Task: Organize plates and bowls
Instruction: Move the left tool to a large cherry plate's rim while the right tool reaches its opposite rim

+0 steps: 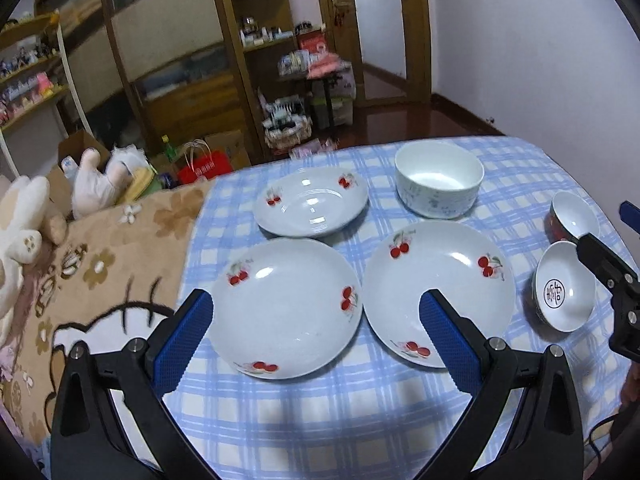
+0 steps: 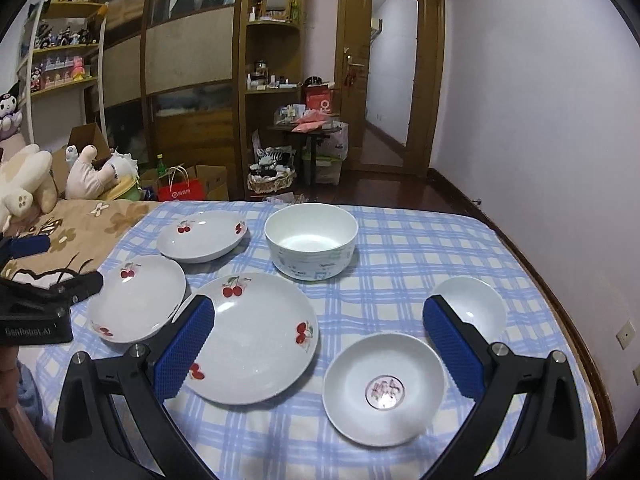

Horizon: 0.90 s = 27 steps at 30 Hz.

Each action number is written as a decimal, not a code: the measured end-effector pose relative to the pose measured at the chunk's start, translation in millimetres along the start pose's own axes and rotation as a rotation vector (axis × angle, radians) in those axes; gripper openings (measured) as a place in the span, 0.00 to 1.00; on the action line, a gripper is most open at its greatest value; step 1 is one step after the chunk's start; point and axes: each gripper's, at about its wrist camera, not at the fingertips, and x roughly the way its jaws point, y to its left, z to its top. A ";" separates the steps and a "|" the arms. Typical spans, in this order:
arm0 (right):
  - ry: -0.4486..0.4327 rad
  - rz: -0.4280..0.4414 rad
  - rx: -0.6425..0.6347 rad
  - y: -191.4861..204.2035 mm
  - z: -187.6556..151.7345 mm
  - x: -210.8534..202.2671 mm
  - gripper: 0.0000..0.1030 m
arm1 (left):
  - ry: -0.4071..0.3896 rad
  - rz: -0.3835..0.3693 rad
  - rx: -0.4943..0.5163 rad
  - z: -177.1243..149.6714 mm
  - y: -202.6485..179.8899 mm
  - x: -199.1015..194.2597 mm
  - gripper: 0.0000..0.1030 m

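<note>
- Nearest, we hold both grippers above the close edge of the worktop (image 1: 320, 420), which wears a blue checked cloth; the left gripper (image 1: 316, 340) and the right gripper (image 2: 318, 344) each have their blue-padded fingers spread wide, with nothing between them.
- Ahead of our left fingers (image 1: 184, 344) lie two cherry-print plates side by side, almost touching: the left plate (image 1: 286, 306) and the right plate (image 1: 438, 292).
- From our right wrist view, the right plate (image 2: 252, 336) sits by the left finger, and a small bowl (image 2: 384, 388) with a round mark in its bottom lies just ahead, between the fingers.
- A second small bowl (image 2: 470, 310) stands just behind it, partly hidden by our right finger (image 2: 452, 348); the left view shows its outside is dark red.
- Farther on, a third plate (image 1: 311, 202) sits behind the left plate, its edge close to it.
- Beside that plate, toward the right, stands a big bowl (image 1: 439, 182), deep and white, apart from the rest.
- Left of the worktop lies a bed with a brown flowered blanket (image 1: 100, 264) and plush toys (image 1: 24, 220).
- Farthest, we see wooden cabinets (image 2: 188, 80) and a door (image 2: 392, 76).
</note>
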 end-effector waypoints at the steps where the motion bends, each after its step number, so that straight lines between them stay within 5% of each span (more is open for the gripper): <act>1: 0.004 0.004 -0.002 1.7 0.6 6.3 1.00 | 0.012 -0.007 -0.007 0.6 0.4 4.8 0.98; 27: 0.219 0.086 -0.017 -5.4 -7.3 121.4 1.00 | 0.286 -0.164 -0.073 -38.3 -46.1 72.0 0.98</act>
